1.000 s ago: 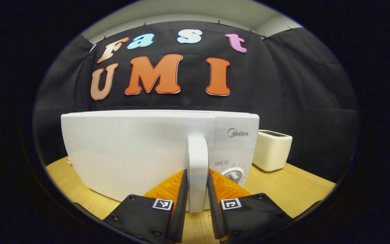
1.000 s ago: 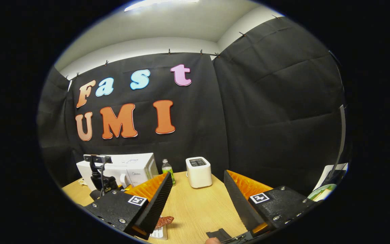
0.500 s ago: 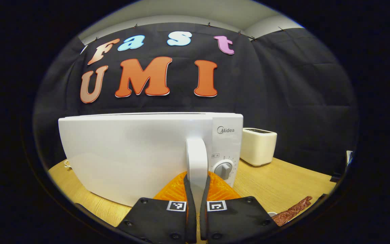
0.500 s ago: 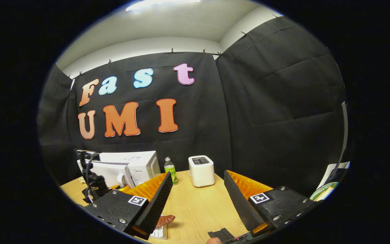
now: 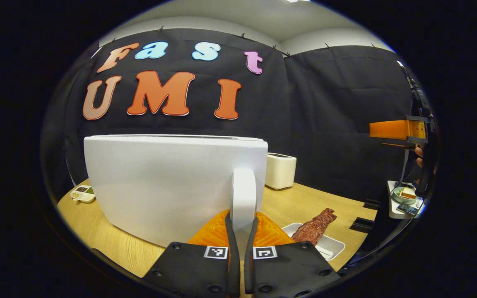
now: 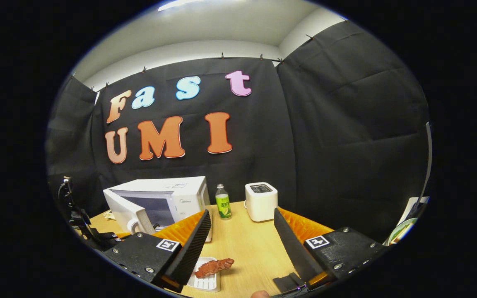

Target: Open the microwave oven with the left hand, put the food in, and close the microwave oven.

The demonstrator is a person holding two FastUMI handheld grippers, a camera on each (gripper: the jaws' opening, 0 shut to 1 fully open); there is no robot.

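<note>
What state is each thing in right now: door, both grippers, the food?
Microwave door: partly swung open.
Left hand-held gripper: shut on door handle.
Right hand-held gripper: open, empty.
Food: lying on white tray, not yet inside.

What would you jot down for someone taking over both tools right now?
Left tool: shut on the door handle, microwave door swung partly open.
Right tool: open, empty, above the table.
Food: on the white tray on the table, in front of the microwave.
Done: door grabbed and partly opened.
Left: open it fully, put the food in, close the door.
</note>
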